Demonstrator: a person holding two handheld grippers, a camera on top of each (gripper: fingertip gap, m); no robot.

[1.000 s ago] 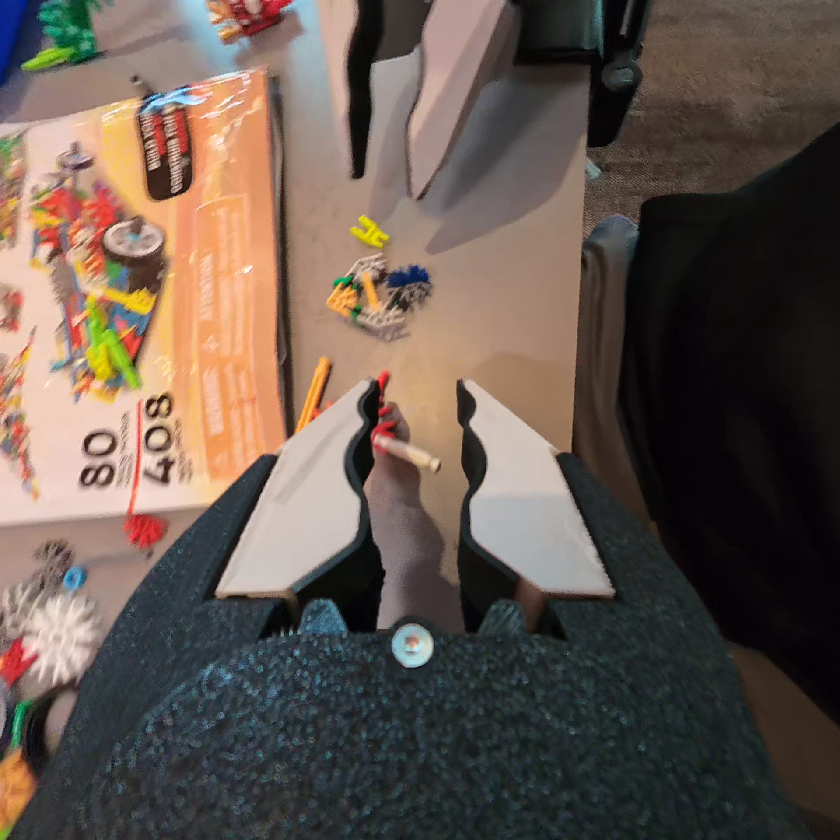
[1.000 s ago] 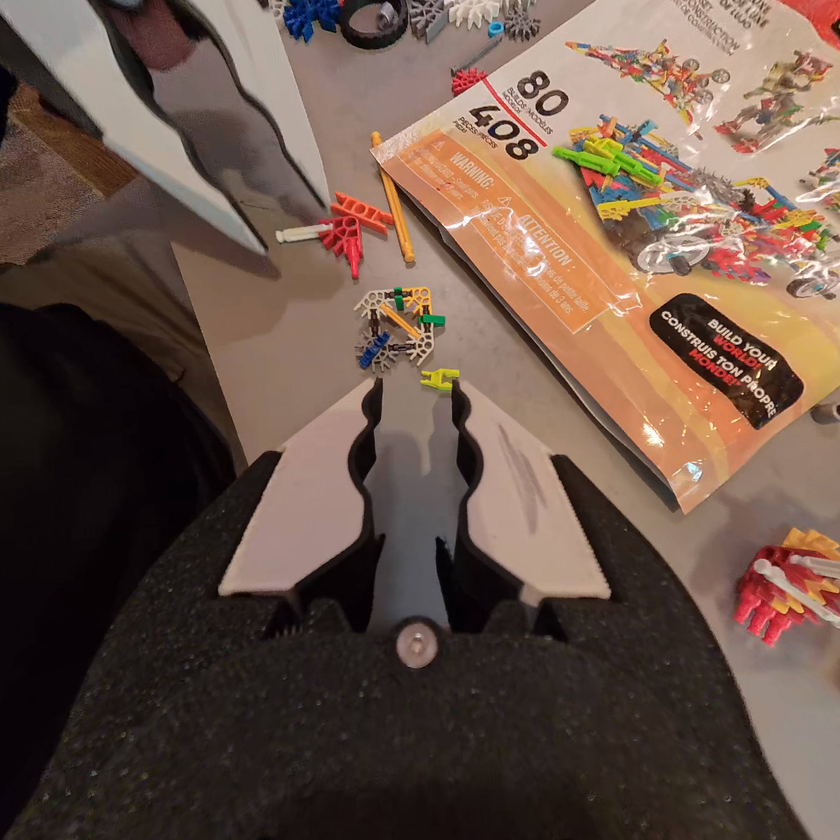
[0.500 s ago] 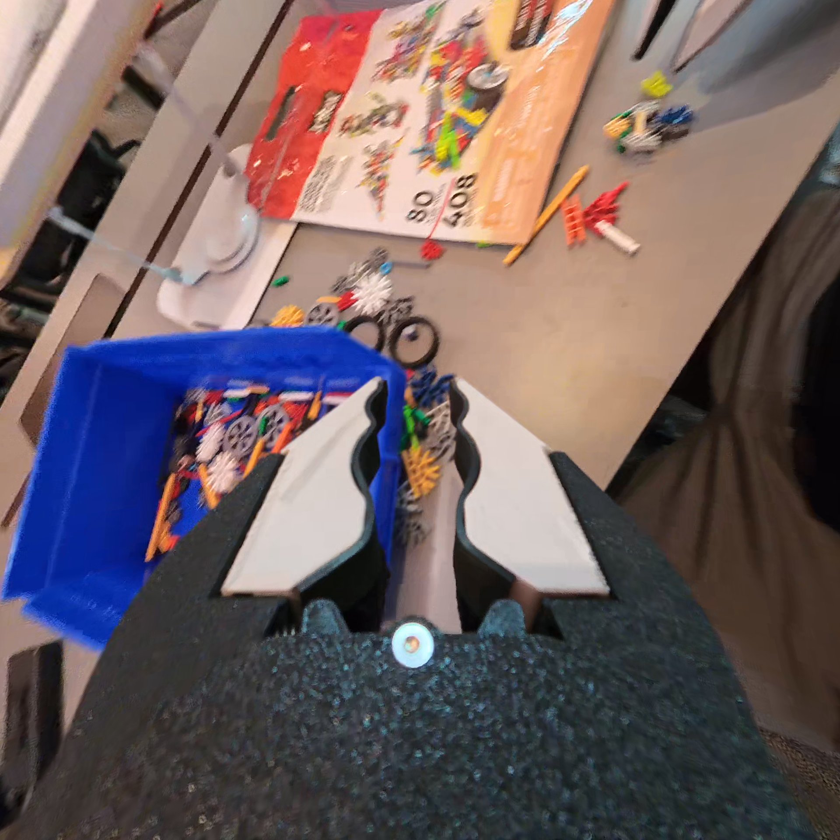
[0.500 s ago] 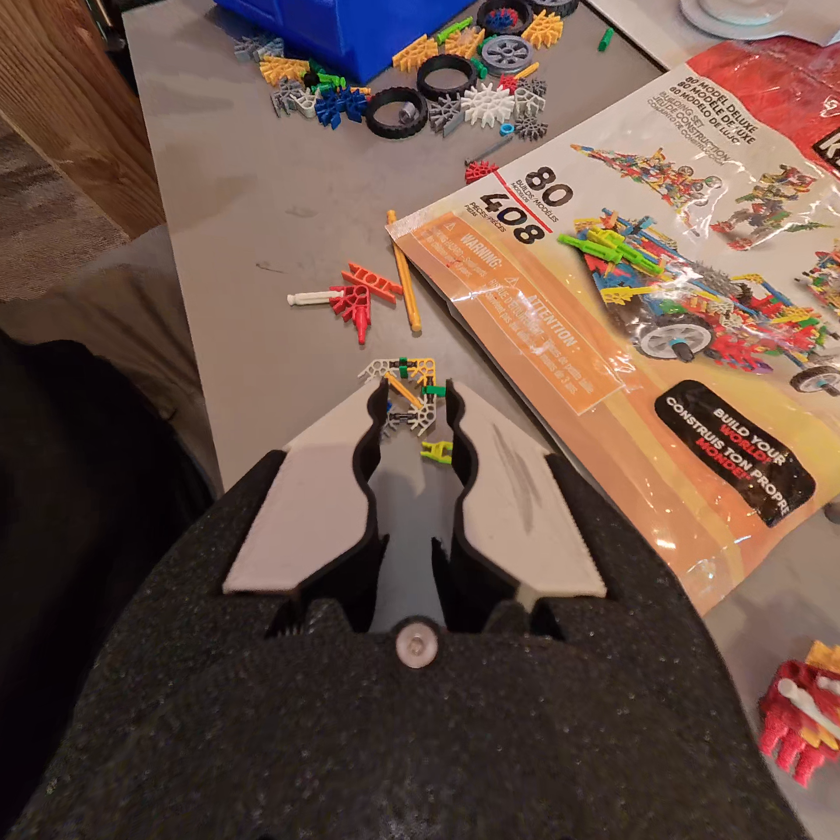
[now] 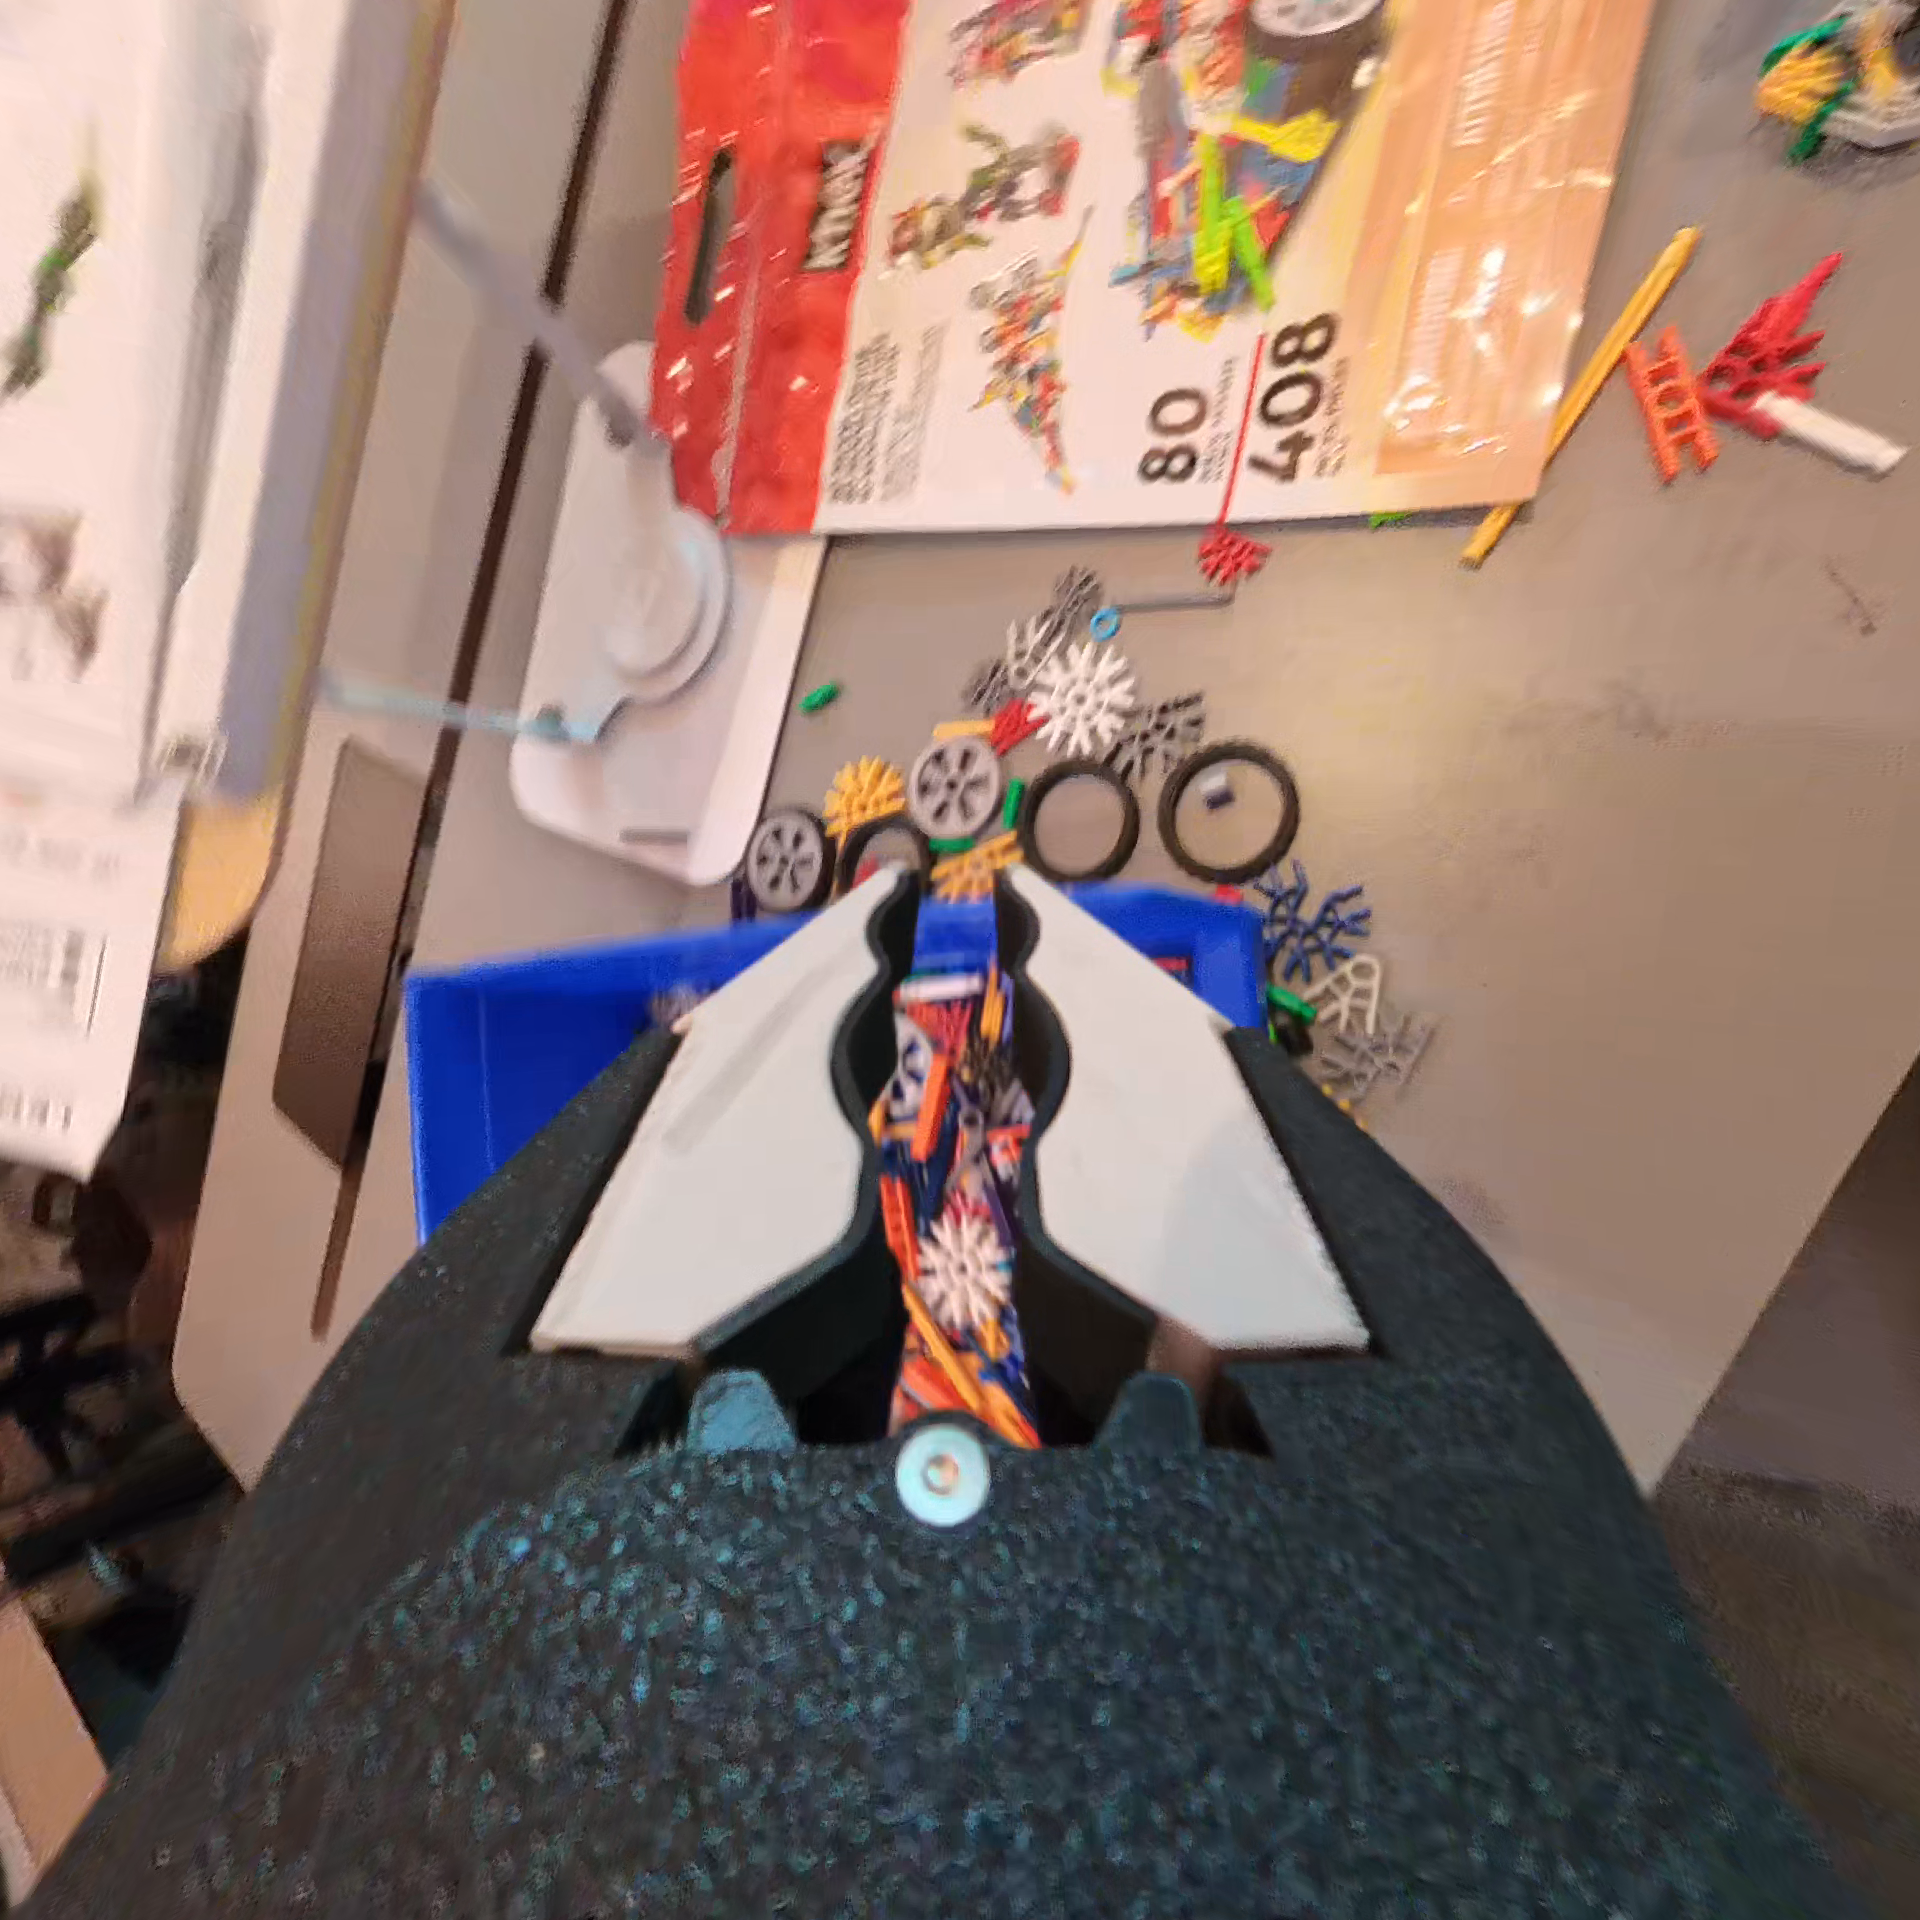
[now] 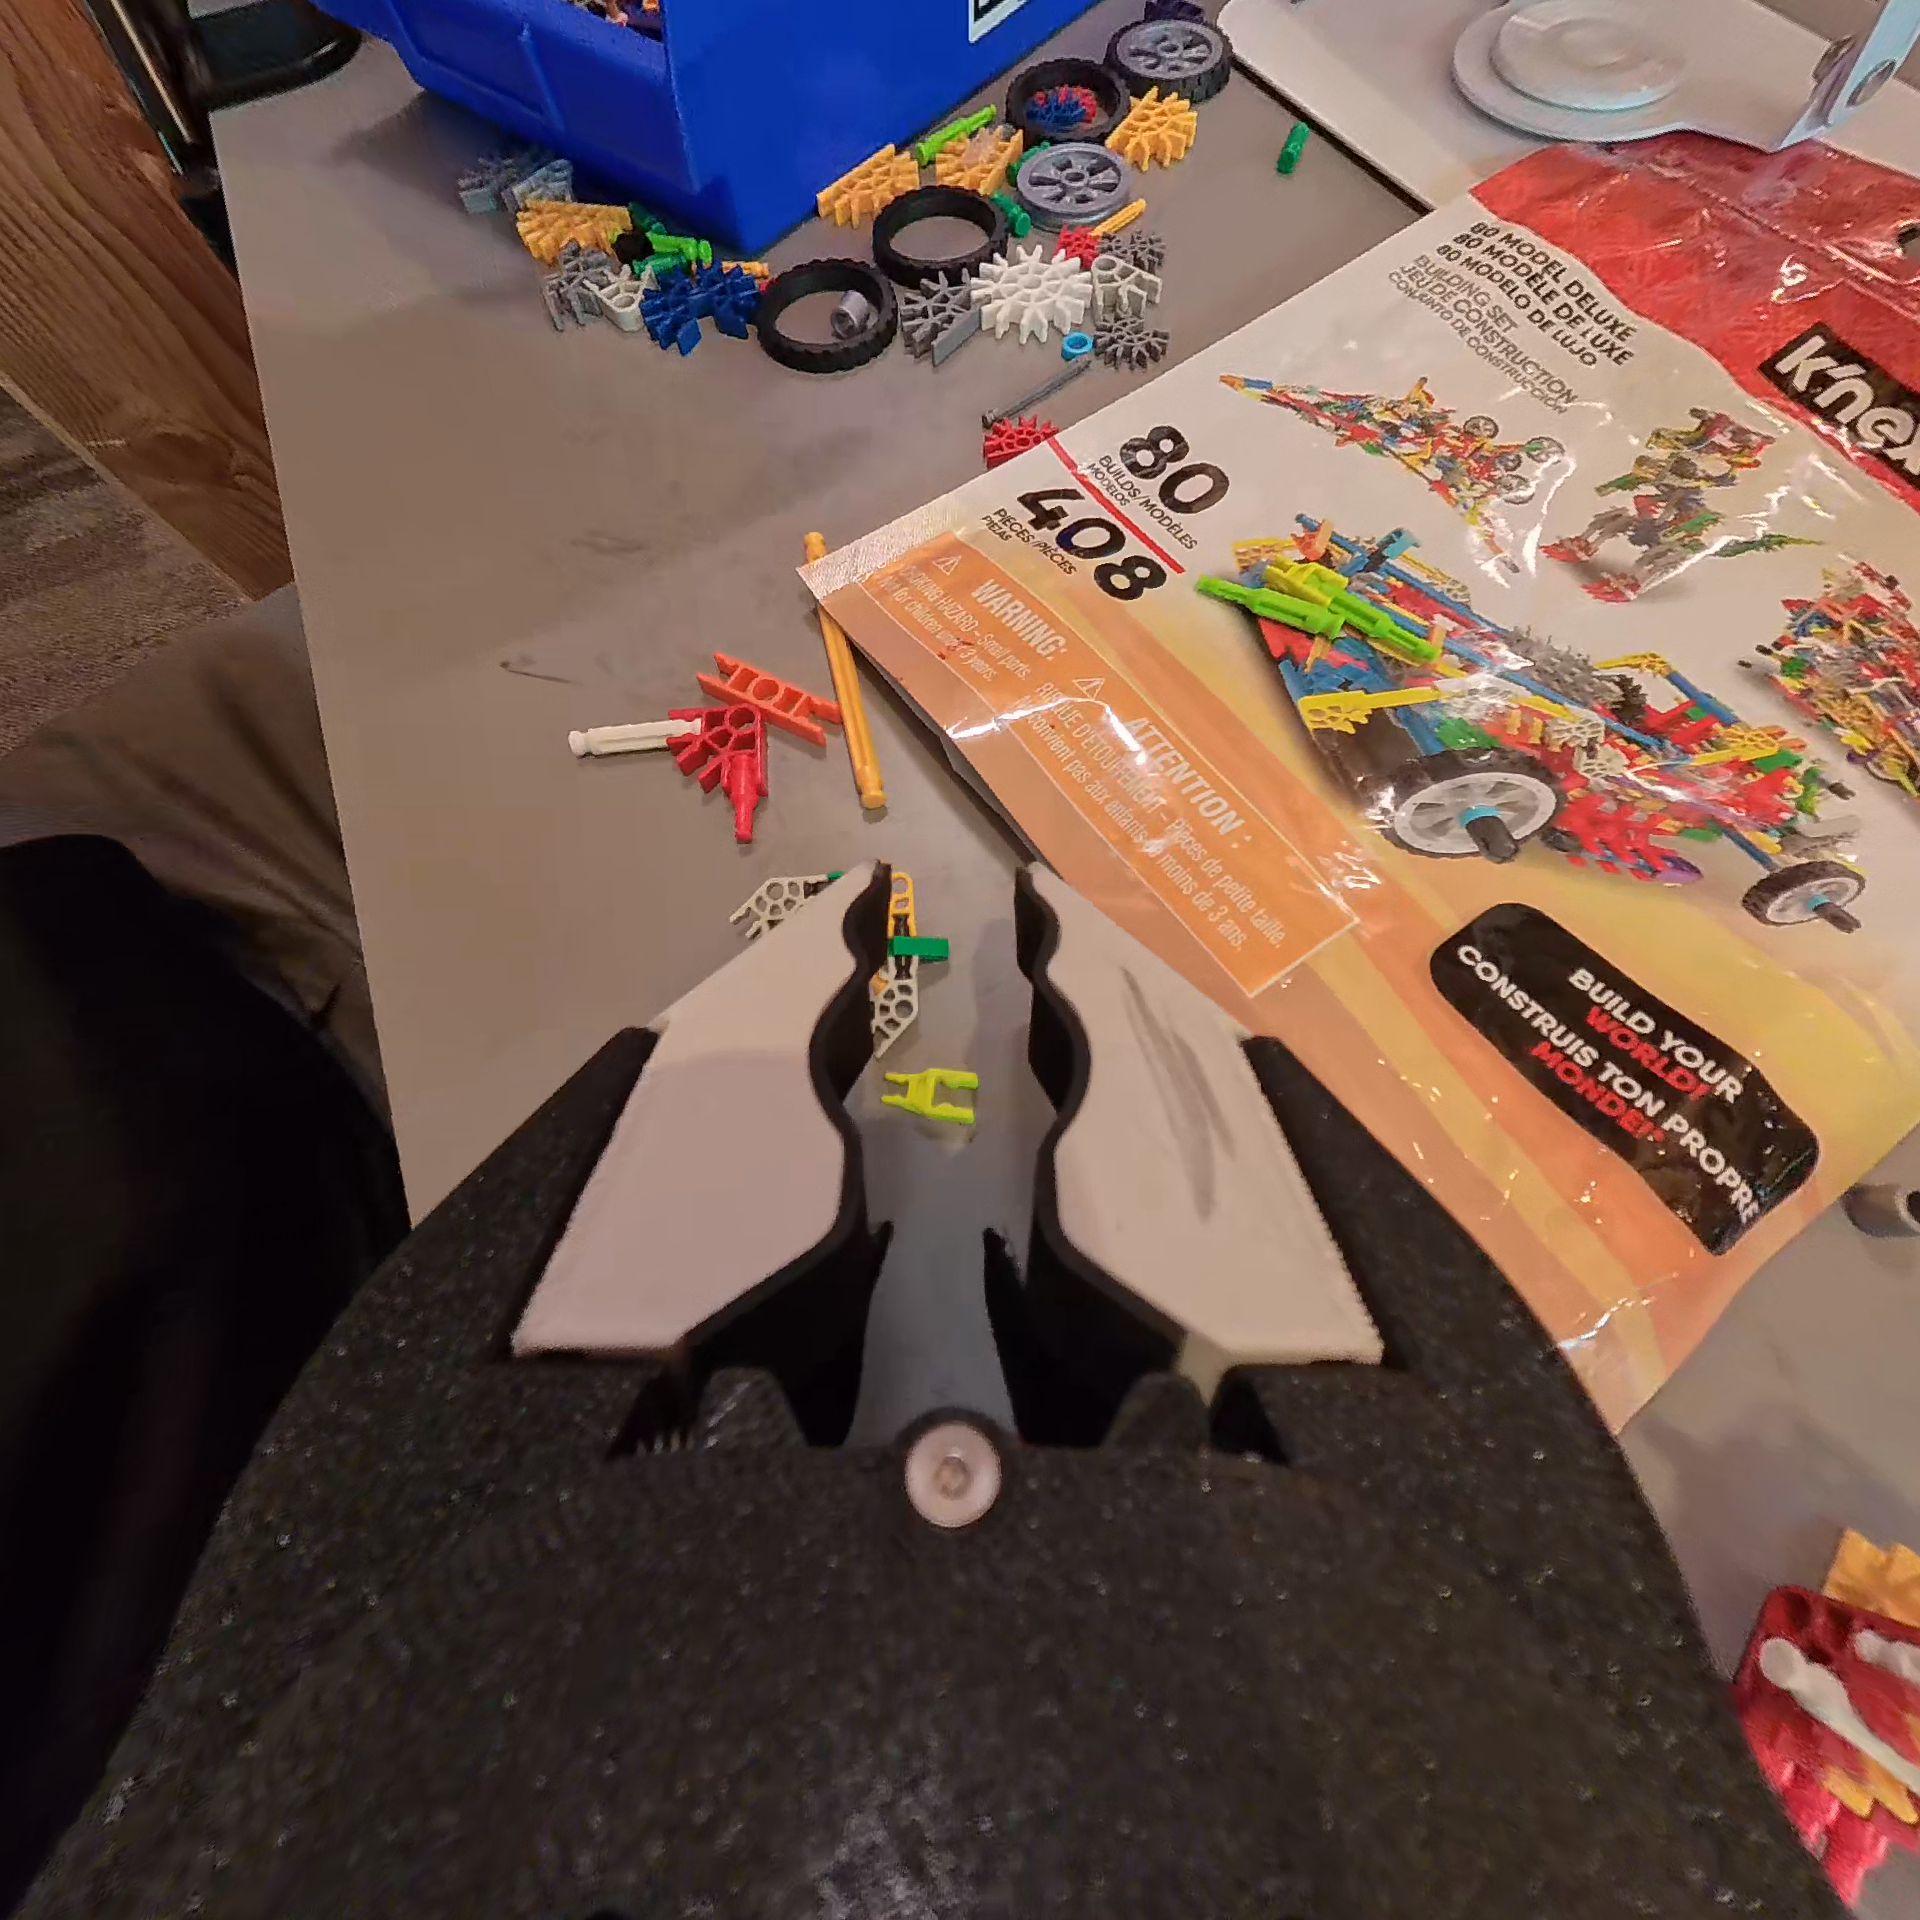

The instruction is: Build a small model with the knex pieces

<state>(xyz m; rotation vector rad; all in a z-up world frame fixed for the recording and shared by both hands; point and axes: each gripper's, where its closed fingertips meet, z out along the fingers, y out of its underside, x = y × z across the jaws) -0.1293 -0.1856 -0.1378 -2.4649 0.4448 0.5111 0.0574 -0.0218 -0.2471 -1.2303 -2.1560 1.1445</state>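
Note:
My left gripper (image 5: 958,894) hovers over a blue bin (image 5: 499,1039) full of mixed construction-toy rods and connectors. Its jaws stand narrowly apart with nothing between them. My right gripper (image 6: 951,883) is open, low over the grey table (image 6: 540,520). A small grey, yellow and green assembly (image 6: 899,987) lies partly under its left finger. A loose yellow-green clip (image 6: 930,1098) lies on the table between the fingers. Beyond are a red connector with a white rod (image 6: 717,743), an orange ladder piece (image 6: 769,694) and a yellow rod (image 6: 850,686).
A printed plastic bag (image 6: 1351,727) lies flat to the right. Loose wheels, tyres and connectors (image 6: 935,249) are scattered by the blue bin (image 6: 727,94). A white stand base (image 5: 644,665) sits behind. A red and yellow build (image 6: 1829,1714) lies at the lower right. The table edge runs on the left. My hands' fingertips stand some 30 cm from each other. Measured from the fingertips, the yellow rod (image 6: 850,686) is 7 cm or so from the right gripper and 20 cm from the left. Look for it in the left wrist view (image 5: 1594,368) too.
My left gripper swung away from the red connector to above the blue bin and its jaws narrowed. My right gripper advanced over the small assembly and the clip, its jaws a little wider.

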